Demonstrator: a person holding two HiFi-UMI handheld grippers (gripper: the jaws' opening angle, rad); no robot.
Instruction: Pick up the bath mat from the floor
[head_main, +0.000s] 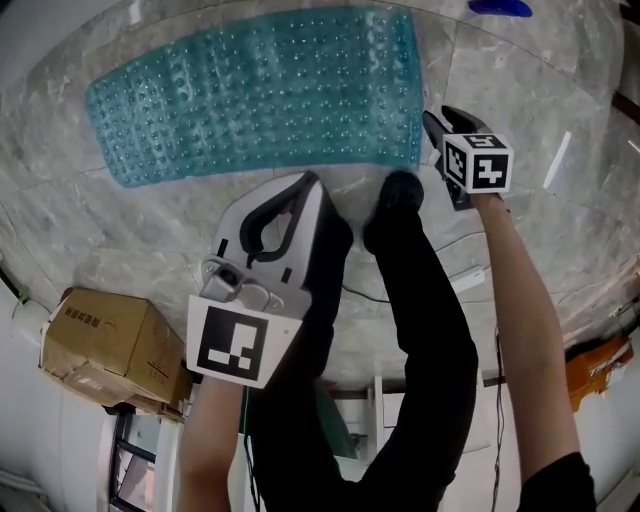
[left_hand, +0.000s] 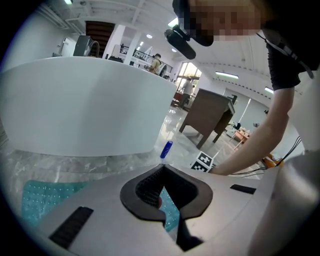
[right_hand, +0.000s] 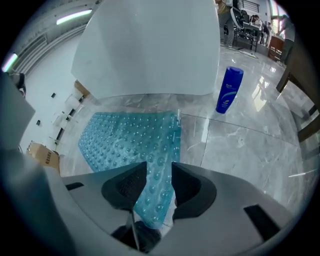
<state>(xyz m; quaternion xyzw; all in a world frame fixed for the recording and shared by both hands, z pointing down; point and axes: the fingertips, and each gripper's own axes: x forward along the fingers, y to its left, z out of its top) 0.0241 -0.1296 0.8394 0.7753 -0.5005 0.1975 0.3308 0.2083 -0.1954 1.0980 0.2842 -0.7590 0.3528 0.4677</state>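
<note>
A teal bubbled bath mat (head_main: 260, 95) lies flat on the marble floor, stretching across the top of the head view. My right gripper (head_main: 432, 120) is low over the mat's right-hand end. In the right gripper view its jaws (right_hand: 159, 167) stand apart, with that end of the mat (right_hand: 130, 145) showing in the gap; the pads do not press on it. My left gripper (head_main: 312, 178) hovers just short of the mat's near edge. Its fingertips (left_hand: 162, 169) meet with nothing held, and the mat (left_hand: 35, 192) shows below and behind them.
A white bathtub (right_hand: 150, 45) rises right behind the mat. A blue bottle (right_hand: 229, 90) stands on the floor to the mat's right. The person's black shoe (head_main: 398, 200) is between the two grippers. A cardboard box (head_main: 105, 345) sits at the lower left.
</note>
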